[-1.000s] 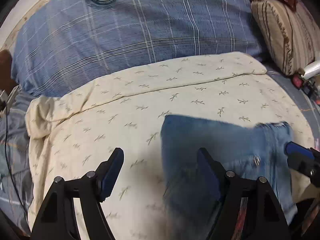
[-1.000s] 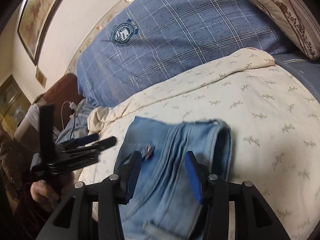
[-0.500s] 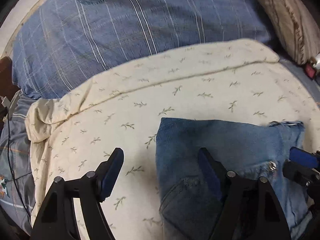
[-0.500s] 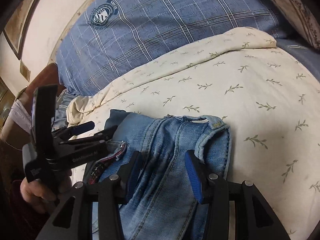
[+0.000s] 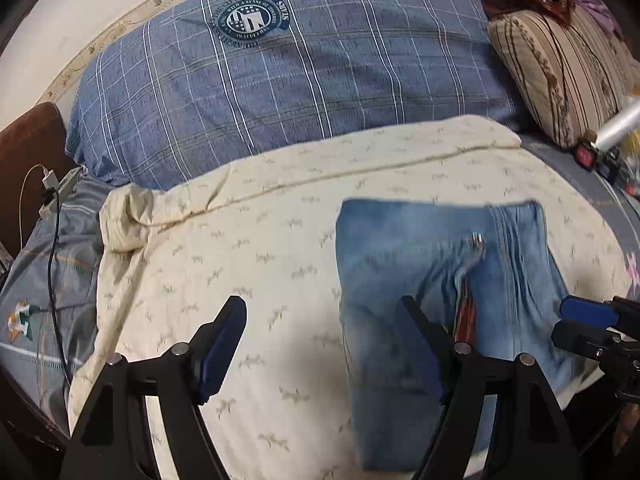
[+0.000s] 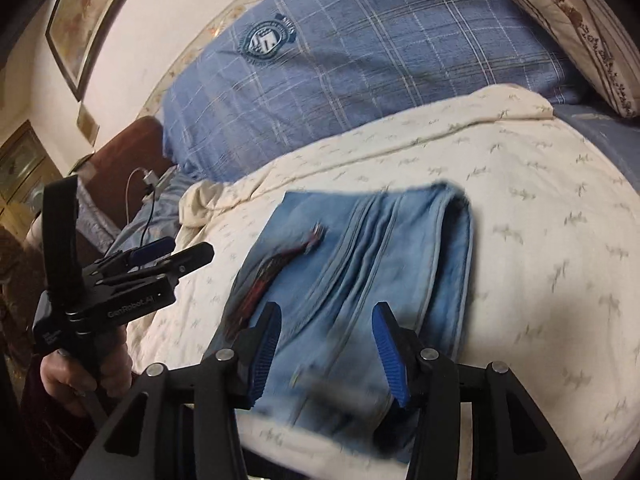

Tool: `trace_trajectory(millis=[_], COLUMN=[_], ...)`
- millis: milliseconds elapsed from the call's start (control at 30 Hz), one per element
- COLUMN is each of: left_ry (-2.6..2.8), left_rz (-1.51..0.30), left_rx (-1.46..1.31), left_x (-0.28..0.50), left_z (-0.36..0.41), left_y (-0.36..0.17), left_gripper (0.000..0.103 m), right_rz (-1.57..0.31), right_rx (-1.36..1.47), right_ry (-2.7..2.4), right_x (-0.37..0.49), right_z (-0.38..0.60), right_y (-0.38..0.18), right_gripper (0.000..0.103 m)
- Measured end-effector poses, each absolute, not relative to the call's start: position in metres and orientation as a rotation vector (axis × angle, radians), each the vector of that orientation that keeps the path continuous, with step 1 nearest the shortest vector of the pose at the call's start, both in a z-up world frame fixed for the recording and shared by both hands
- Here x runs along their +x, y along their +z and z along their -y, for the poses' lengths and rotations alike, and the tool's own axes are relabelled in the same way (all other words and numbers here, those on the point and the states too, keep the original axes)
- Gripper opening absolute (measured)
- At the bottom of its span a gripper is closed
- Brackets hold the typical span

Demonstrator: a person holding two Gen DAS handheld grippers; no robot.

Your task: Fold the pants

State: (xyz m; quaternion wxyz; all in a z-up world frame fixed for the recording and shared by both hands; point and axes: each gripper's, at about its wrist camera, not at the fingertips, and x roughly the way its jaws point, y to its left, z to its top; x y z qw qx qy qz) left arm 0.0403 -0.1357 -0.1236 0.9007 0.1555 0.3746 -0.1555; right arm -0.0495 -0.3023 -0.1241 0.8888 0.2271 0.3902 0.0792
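Note:
The light blue jeans (image 5: 420, 264) lie folded into a rectangle on a cream sheet with a leaf print (image 5: 248, 248); a zipper with red lining (image 5: 466, 304) shows on top. They also show in the right wrist view (image 6: 384, 256). My left gripper (image 5: 324, 340) is open and empty, held above the jeans' left edge. My right gripper (image 6: 326, 352) is open and empty above the jeans' near end. Each gripper shows in the other's view: the right one (image 5: 588, 320) at the far right, the left one (image 6: 160, 252) held by a hand at the left.
A blue plaid pillow with a round crest (image 5: 288, 72) lies behind the sheet. A striped beige pillow (image 5: 560, 68) is at the back right. A white charger and cable (image 5: 48, 192) lie at the left on grey bedding. A framed picture (image 6: 80, 28) hangs on the wall.
Both grippers have pulled back and up from the jeans, which now lie flat and farther off. The views are blurred by this motion.

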Motion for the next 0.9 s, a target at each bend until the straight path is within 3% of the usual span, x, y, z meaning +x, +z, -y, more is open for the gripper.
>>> trace_trajectory(millis=[233,900], left_ry=[-0.298,-0.269], left_rz=[-0.875,-0.784], left_rx=[0.374,0.284], left_x=[0.037,0.039], left_z=[0.141,0.123], left_y=[-0.177,-0.131], left_gripper=[0.078,0.079], right_rz=[-0.936,-0.784], right_rx=[0.429,0.598], right_ry=[0.149,0.056], right_x=[-0.047,-0.059], right_z=[0.292,0.337], right_y=[-0.148,-0.133], right_gripper=[0.053,0.060])
